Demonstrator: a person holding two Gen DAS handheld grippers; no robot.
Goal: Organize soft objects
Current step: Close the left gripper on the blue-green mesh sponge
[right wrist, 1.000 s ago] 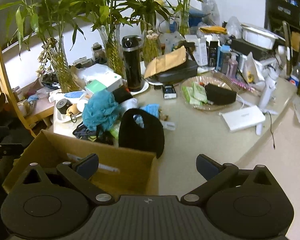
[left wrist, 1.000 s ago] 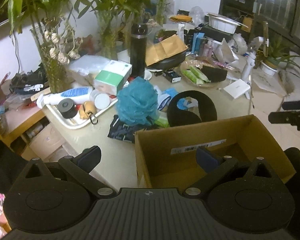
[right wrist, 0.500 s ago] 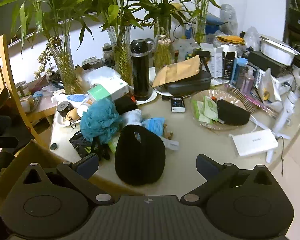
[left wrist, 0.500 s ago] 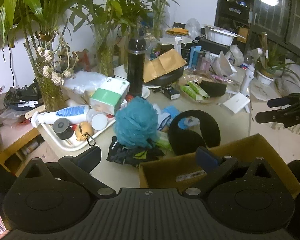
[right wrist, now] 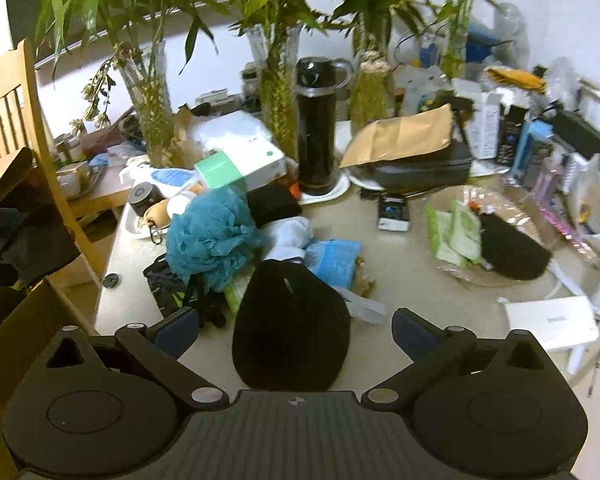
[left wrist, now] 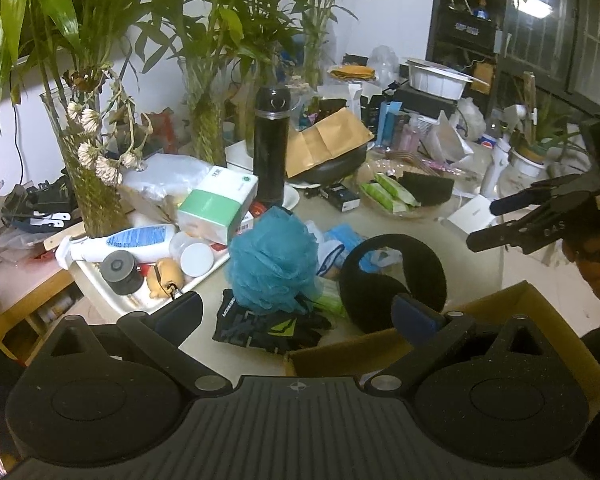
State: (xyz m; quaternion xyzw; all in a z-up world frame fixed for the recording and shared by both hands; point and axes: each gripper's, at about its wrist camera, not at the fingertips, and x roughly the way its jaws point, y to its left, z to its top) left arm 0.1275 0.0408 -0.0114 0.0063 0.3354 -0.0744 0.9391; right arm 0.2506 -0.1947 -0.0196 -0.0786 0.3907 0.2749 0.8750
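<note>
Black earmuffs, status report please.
Both grippers open, empty. Right gripper lined up on black earmuffs, not gripped. Blue bath pouf close beside.

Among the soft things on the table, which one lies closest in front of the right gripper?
The black earmuffs, directly between the open right gripper fingers. The blue bath pouf sits farther back and left.

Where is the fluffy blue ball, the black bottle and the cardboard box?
fluffy blue ball (left wrist: 272, 258), left wrist view, middle of its ruffles
black bottle (right wrist: 315, 140), right wrist view, its body
cardboard box (left wrist: 352, 354), left wrist view, its near wall
</note>
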